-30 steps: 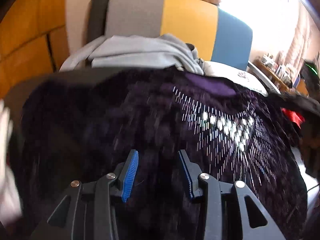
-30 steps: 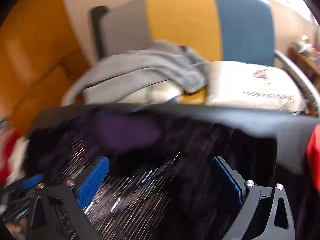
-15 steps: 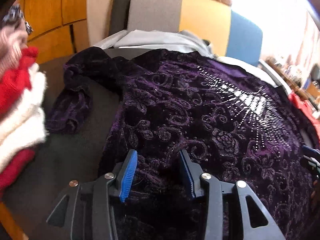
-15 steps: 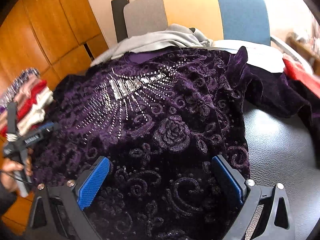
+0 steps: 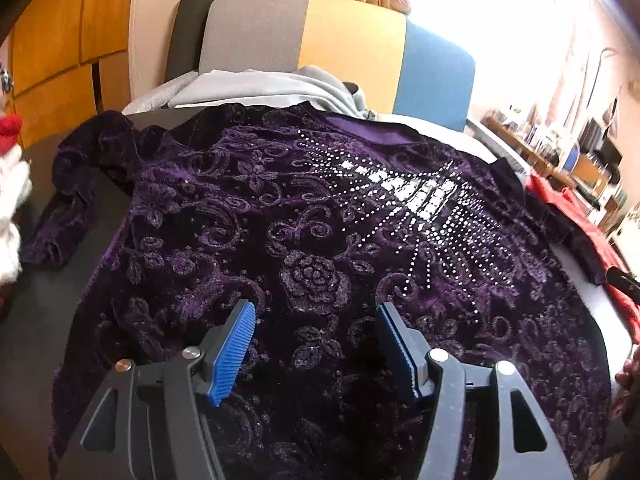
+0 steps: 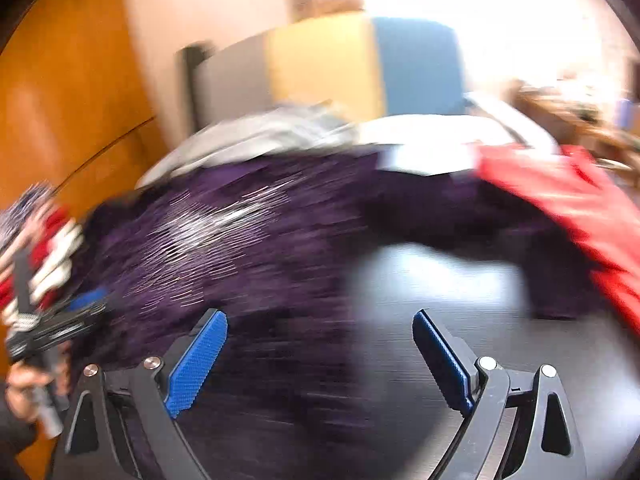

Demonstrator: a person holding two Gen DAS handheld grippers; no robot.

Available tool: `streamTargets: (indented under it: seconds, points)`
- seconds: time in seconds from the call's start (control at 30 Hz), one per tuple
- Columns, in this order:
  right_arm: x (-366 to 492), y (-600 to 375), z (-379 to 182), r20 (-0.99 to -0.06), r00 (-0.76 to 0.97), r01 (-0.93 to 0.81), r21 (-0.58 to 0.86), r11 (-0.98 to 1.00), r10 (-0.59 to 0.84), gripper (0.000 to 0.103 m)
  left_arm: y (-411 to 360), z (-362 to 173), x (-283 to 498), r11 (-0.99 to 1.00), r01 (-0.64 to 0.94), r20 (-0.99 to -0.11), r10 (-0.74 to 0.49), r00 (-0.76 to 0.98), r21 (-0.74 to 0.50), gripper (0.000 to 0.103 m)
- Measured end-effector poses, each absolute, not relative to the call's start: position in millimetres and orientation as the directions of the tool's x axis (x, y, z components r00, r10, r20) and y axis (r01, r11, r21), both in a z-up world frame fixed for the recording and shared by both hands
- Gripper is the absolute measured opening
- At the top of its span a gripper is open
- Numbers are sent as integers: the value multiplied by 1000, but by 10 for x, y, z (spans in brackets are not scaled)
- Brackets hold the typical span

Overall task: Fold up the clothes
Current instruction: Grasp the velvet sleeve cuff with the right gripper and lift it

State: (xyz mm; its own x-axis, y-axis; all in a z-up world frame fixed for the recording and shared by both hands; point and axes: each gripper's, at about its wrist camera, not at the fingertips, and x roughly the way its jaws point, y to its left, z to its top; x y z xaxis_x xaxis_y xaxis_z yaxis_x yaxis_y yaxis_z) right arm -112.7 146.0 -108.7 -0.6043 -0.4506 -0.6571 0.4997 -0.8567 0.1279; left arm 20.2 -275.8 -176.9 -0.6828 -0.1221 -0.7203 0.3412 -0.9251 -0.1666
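Top: purple velvet top [image 5: 304,240] lay spread flat on the dark table [image 5: 36,320]
Left gripper [image 5: 316,340]: jaws just widened, spread above the hem; nothing pinched
Right gripper [image 6: 320,356]: spread, narrowing slightly, empty

The purple top [image 5: 312,248] covers most of the black table [image 5: 36,328]. Bare surface remains along the left edge and the near right corner. A red garment [image 6: 580,208] blocks the right edge.

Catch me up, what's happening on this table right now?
A person with a gripper in each hand is folding clothes. A purple velvet top lies spread face up on the dark table, not yet folded. The left gripper is above its lower part; its jaws have just been opening, gripping nothing. The right gripper, open and empty, is by the top's right edge; that view is blurred.
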Motion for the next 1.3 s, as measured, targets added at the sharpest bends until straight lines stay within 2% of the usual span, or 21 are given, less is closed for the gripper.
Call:
streamTargets:
  seconds: [0.07, 0.17, 0.2, 0.37, 0.53, 0.6, 0.63, 0.67, 0.7, 0.73, 0.77, 0.83, 0.87, 0.93, 1.0, 1.03, 1.1, 1.2, 1.3]
  points:
    - [-1281, 1774, -1111, -682, -649, 428, 39, -903, -337, 94, -2724, -1775, 192, -927, 342, -719, -131, -682, -155, 65]
    - [-1621, 2146, -1204, -727, -635, 366, 16, -931, -262, 69, -2668, -1788, 196, -929, 344, -720, -147, -678, -135, 66]
    - [-1727, 2204, -1227, -738, -625, 353, 26, -935, -256, 66, -2653, -1793, 202, -930, 345, -720, -151, -677, -130, 66]
    - [-2170, 2291, -1363, -775, -573, 346, 64, -936, -265, 66, -2634, -1777, 250, -928, 347, -718, -151, -679, -133, 66]
    - [-2393, 2118, -1481, -817, -545, 406, -60, -912, -190, 73, -2648, -1779, 250, -929, 346, -718, -150, -680, -134, 67]
    - [-2420, 2123, -1468, -828, -529, 410, -57, -910, -187, 71, -2648, -1779, 252, -928, 346, -717, -149, -681, -135, 67]
    - [-2422, 2159, -1439, -831, -514, 394, -10, -919, -211, 68, -2665, -1776, 247, -929, 344, -717, -146, -681, -137, 67]
    - [-2424, 2194, -1410, -834, -500, 376, 36, -926, -236, 52, -2668, -1776, 248, -929, 343, -717, -144, -682, -140, 67]
    - [-2426, 2230, -1380, -835, -486, 357, 82, -930, -260, 24, -2671, -1776, 250, -929, 343, -716, -142, -683, -143, 67]
    - [-2428, 2265, -1351, -834, -472, 337, 128, -933, -286, 11, -2671, -1776, 250, -928, 342, -716, -141, -684, -145, 67]
    - [-2431, 2304, -1322, -831, -460, 316, 177, -932, -313, 11, -2672, -1775, 252, -928, 342, -715, -139, -685, -147, 67]
    - [-2451, 2474, -1250, -785, -461, 249, 334, -909, -414, 11, -2681, -1775, 253, -927, 341, -714, -135, -687, -153, 67]
    - [-2457, 2615, -1173, -726, -473, 210, 457, -864, -499, 11, -2683, -1775, 255, -927, 340, -714, -131, -688, -157, 67]
    - [-2445, 2882, -970, -576, -527, 166, 651, -740, -625, 11, -2683, -1775, 262, -927, 340, -713, -129, -690, -162, 67]
    - [-2389, 3181, -638, -369, -618, 185, 789, -585, -694, 11, -2683, -1775, 268, -926, 340, -711, -126, -692, -166, 67]
    - [-2355, 3364, -452, -263, -671, 199, 837, -510, -694, 11, -2680, -1775, 269, -926, 340, -711, -127, -691, -166, 67]
    - [-2324, 3631, -250, -147, -731, 212, 879, -426, -666, 11, -2675, -1776, 269, -926, 340, -711, -128, -692, -165, 67]
    - [-2348, 3901, -143, -170, -790, 139, 886, -443, -589, 11, -2674, -1774, 270, -925, 340, -711, -125, -692, -168, 67]
    - [-2429, 3888, -294, -348, -770, 36, 813, -580, -535, 12, -2665, -1776, 270, -925, 342, -711, -127, -691, -167, 67]
